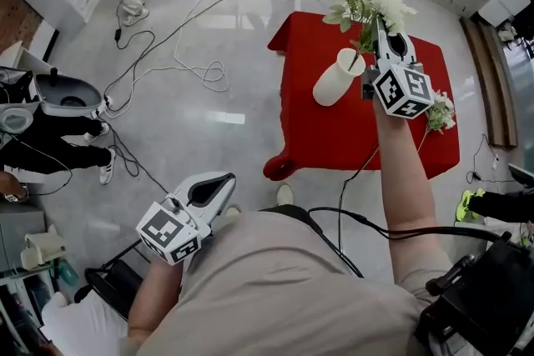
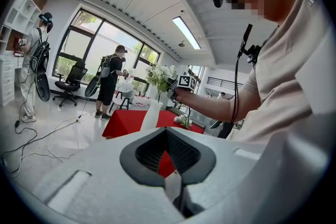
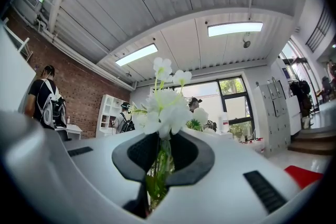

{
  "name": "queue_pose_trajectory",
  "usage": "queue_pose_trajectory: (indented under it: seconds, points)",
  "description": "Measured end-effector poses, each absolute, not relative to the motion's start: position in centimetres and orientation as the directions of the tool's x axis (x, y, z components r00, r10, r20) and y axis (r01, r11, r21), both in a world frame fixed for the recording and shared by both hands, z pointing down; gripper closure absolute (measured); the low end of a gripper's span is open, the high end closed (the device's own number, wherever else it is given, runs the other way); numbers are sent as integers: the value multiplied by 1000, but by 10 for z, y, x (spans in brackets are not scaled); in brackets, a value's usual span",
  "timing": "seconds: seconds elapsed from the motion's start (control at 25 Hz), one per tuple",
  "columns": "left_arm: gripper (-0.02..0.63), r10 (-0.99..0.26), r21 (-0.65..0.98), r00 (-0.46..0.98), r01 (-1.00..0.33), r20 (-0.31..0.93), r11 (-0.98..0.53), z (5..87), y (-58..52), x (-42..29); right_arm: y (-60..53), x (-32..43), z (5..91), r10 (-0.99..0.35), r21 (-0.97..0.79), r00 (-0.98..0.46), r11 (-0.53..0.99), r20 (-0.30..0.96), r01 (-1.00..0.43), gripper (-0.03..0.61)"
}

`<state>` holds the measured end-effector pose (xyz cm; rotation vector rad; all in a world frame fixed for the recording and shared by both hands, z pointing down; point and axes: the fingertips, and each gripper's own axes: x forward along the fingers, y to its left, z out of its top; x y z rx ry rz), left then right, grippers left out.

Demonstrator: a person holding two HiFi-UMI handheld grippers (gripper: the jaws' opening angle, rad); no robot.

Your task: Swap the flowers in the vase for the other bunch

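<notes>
Nearest the head camera is the person's beige shirt (image 1: 275, 288), filling the bottom of the view. At its left edge, low and well away from the table, one of the two grippers, the left gripper (image 1: 219, 183), points out over the grey floor. Its jaws are closed together with nothing between them; through the gap behind the pads only a bit of red cloth shows. Loose cables (image 1: 188, 54) trail across the floor beyond it.

Farther right stands one table (image 1: 334, 137) under a red cloth. One white vase (image 1: 338, 79) sits on its left half, upright.

Just right of the vase, the right gripper (image 1: 384, 37) hangs above the table at the end of a bare forearm. Its jaws are nearly closed, pinching the green stems of one bunch (image 1: 371, 0) of white flowers. The blooms rise above the jaws, and the stem ends hang right at the vase mouth; whether they are inside it cannot be told.

Two bunches show in all: the second bunch (image 1: 440, 114), also white, lies flat on the cloth near the right edge, partly behind the right gripper's marker cube.
</notes>
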<state>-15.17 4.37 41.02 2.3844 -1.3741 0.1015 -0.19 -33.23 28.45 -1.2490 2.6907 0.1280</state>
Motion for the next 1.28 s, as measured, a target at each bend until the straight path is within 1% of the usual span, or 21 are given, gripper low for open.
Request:
queue_pose_trajectory:
  seconds: [0.44, 0.52, 0.84, 1.0, 1.28]
  points:
    - [607, -815, 301, 522, -842, 251, -447, 409, 46, -151, -330, 10, 330, -792, -5, -599, 604, -120, -797, 514]
    - [607, -814, 300, 523, -842, 253, -448, 405, 46, -150, -329, 12, 336, -798, -8, -595, 598, -100, -801, 505]
    - [607, -806, 290, 540, -833, 244, -470, 412, 54, -164, -318, 6, 372, -827, -18, -562, 562, -30, -827, 428]
    - [607, -801, 297, 547, -828, 241, -476, 411, 60, -168, -308, 1, 380, -838, -9, -546, 546, 3, -838, 405]
    - [607, -799, 292, 554, -824, 234, -486, 408, 69, -178, -299, -2, 394, -853, -28, -519, 519, 42, -855, 400]
